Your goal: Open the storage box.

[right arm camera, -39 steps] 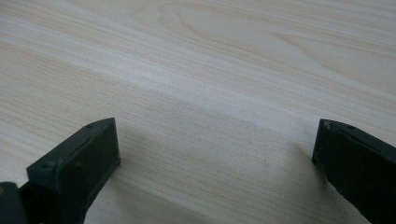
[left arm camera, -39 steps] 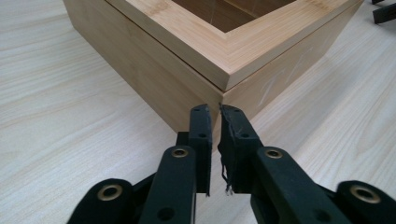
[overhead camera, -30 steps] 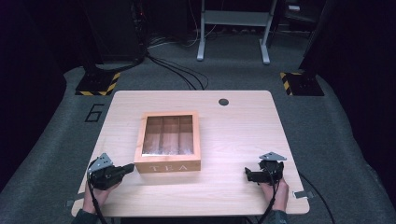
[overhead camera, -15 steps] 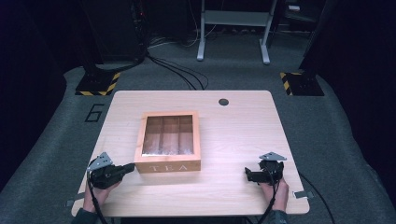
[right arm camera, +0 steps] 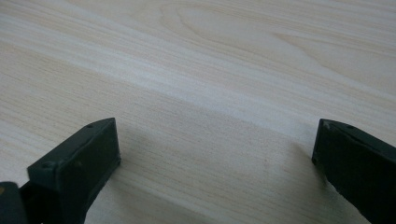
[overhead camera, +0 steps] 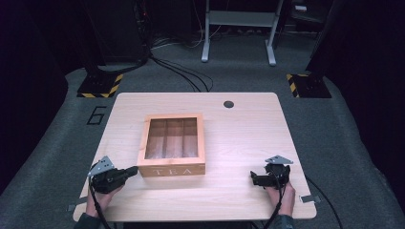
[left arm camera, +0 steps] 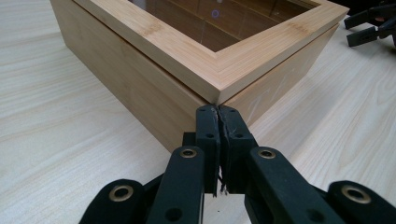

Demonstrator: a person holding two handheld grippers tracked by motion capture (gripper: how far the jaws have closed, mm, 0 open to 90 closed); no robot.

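A square, light brown wooden tea box with a see-through lid sits on the pale wooden table. The box has the word TEA on its front wall, and three long slots show through the lid.

The person's left hand holds the black left gripper just beside the box's front left corner. In the left gripper view its two jaws are pressed together with nothing between them, and the tip points right at that corner of the box. It looks very close to the wood, but whether it touches is hard to tell.

The person's right hand holds the black right gripper well apart from the box, off to its front right side, pointing toward the box. In the right gripper view its jaws stand wide apart, with bare table between them.

A small dark round hole sits in the table behind the box, toward the right.
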